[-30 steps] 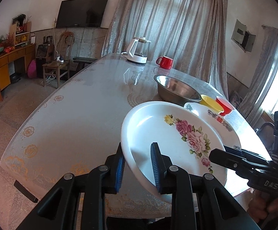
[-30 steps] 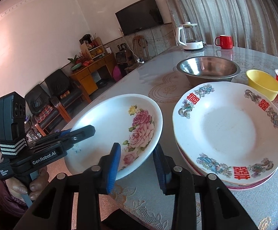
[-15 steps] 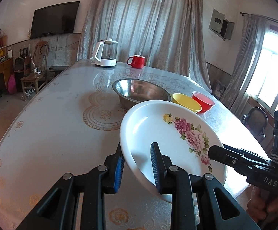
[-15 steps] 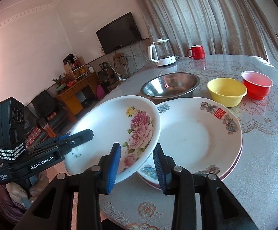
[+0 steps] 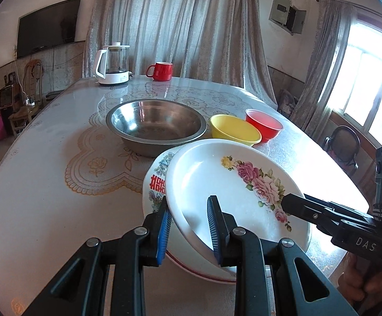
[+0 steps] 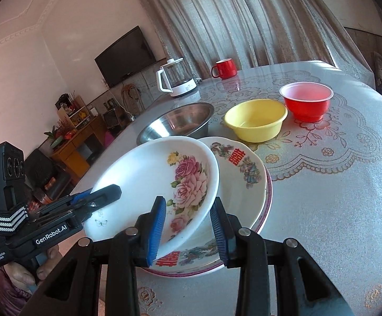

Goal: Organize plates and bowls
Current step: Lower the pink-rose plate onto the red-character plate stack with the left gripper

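Rose plate is up off the surface, held tilted over the stacked red-character plates near the surface's near edge. I've got it from both sides: left gripper with fingers pinching the near-left rim, right gripper with fingers straddling the opposite rim. Blue pads sit on either side of the rim on both; contact looks firm on the left, while on the right I can't confirm both pads actually touch.

Step in hand, as I read it: set the rose plate onto the stack. Doing it well:
- level it first, it's canted and one edge hangs low toward the stack
- centre it over the top plate; right now it's offset toward the near-left side
- lower both sides together, no sliding glaze on glaze
- spread one set of fingers only once the plate is seated, then the other

Steel bowl, yellow bowl and red bowl sit further in toward the middle of the surface, clear of the drop path. They're probably next to nest.

Can't see: how many plates are in the stack (a red-rimmed one peeks out below, the count is unclear), the gap between rose plate underside and stack, and the near rim of the stack behind my fingers.
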{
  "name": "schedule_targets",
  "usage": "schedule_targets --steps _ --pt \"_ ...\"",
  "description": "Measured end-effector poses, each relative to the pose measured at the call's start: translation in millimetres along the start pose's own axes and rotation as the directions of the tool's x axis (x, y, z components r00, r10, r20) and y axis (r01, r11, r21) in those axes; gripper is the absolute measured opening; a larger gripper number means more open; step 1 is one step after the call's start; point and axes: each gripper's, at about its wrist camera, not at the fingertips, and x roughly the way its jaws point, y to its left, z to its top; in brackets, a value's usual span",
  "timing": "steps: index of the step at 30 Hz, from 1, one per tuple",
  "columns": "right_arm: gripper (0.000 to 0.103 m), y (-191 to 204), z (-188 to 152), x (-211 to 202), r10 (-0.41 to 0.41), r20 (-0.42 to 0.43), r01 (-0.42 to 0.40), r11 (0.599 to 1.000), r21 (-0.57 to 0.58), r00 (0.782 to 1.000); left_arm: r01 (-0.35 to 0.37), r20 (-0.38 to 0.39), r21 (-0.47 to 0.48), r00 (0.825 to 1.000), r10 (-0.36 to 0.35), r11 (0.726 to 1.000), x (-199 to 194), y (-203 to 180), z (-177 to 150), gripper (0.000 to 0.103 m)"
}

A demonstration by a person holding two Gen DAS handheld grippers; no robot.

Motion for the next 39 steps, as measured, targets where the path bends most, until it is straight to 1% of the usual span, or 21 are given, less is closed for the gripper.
schedule_targets --steps 6,9,12,16,20,22,24,26,30,34,39 --pt "0.035 -13.9 3.5 13.1 -0.035 -0.024 0.036 0.999 0.028 0.999 -0.001 -0.044 0.007 0.999 0.001 1.0 20.6 -3.4 2.4 0.027" --pt "0.035 -19.1 3.4 19.5 -0.05 -0.046 0.052 0.998 0.034 0.998 -0.017 -0.067 0.015 0.998 0.018 1.0 30.0 -4.2 2.4 0.028" --pt "0.034 -17.8 6.0 22.1 -0.073 -0.041 0.074 0.997 0.022 0.996 -0.023 -0.088 0.012 0.996 0.024 1.0 36.1 -3.1 -0.4 0.028" --pt "0.036 -13.9 6.7 23.8 -0.091 -0.042 0.091 0.996 -0.002 0.995 -0.022 -0.083 0.007 0.996 0.022 1.0 34.8 -3.3 -1.7 0.03" --pt "0.036 -10.9 6.2 25.3 -0.115 -0.04 0.114 0.993 -0.031 0.993 -0.01 -0.084 -0.018 0.996 0.009 1.0 32.4 0.1 -1.5 0.031" --pt "0.036 -11.4 6.6 25.6 -0.115 -0.042 0.114 0.993 -0.027 0.993 -0.007 -0.08 -0.022 0.997 0.005 1.0 32.6 1.1 -1.4 0.031" --pt "0.036 -11.1 6.4 26.2 -0.115 -0.041 0.114 0.993 -0.025 0.993 -0.017 -0.075 -0.013 0.997 0.016 1.0 32.4 -0.7 -1.9 0.031" --pt "0.036 -7.9 5.4 26.7 -0.132 -0.038 0.131 0.991 -0.043 0.991 -0.029 -0.072 -0.01 0.997 0.028 1.0 31.9 -2.1 -2.5 0.031" --pt "0.036 -2.5 4.1 27.9 -0.167 -0.035 0.164 0.983 -0.078 0.985 -0.018 -0.075 -0.037 0.997 0.015 0.999 29.3 0.2 -2.5 0.032" --pt "0.036 0.2 3.8 29.3 -0.19 -0.035 0.187 0.978 -0.095 0.981 -0.037 -0.073 -0.02 0.997 0.036 0.999 27.1 -2.8 -3.4 0.032" --pt "0.036 4.9 -0.3 29.6 -0.221 -0.023 0.216 0.968 -0.129 0.975 -0.045 -0.069 -0.019 0.997 0.043 0.999 25.6 -2.6 -4.0 0.032"
